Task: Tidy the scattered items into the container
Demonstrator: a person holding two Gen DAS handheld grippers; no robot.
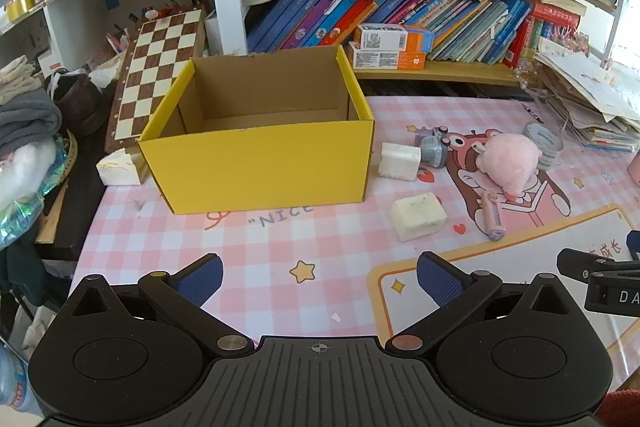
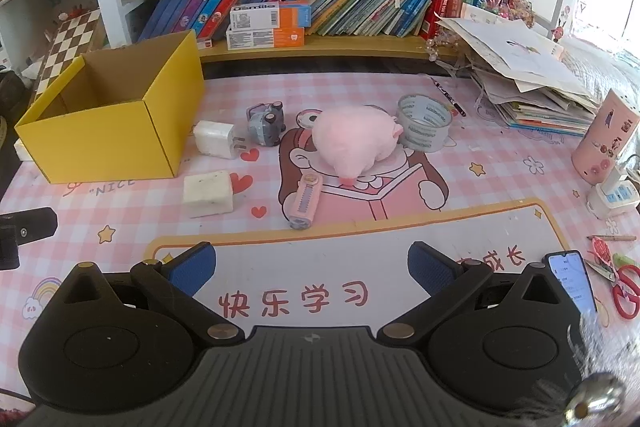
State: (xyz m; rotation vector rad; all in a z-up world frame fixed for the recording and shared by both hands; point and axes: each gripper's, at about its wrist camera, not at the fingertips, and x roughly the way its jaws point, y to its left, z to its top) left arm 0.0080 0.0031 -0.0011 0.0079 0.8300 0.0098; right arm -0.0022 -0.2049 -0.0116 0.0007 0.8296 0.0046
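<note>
Both grippers are hovering low over the near edge of the pink checked desk mat (image 2: 500, 163), blue-padded fingers (image 2: 192, 269) spread wide and holding nothing: the left gripper (image 1: 320, 277) is facing the yellow box (image 1: 256, 163), the right gripper (image 2: 312, 267) is facing the scattered items. The box is sitting open and empty at the far left of the mat. Just right of it are lying a white charger (image 2: 214, 139) with its prongs out, a speckled white block (image 2: 209, 193), a small grey toy (image 2: 265, 123), a pink cutter-like tool (image 2: 304, 201), a pink plush (image 2: 354, 143) and a tape roll (image 2: 425, 123) touching the plush. Trouble looks likeliest with the plush: soft, and partly over the tool's far end, it may be dragging its neighbours along. The light-looking cardboard box may also be sliding if a gripper is bumping its wall.
</note>
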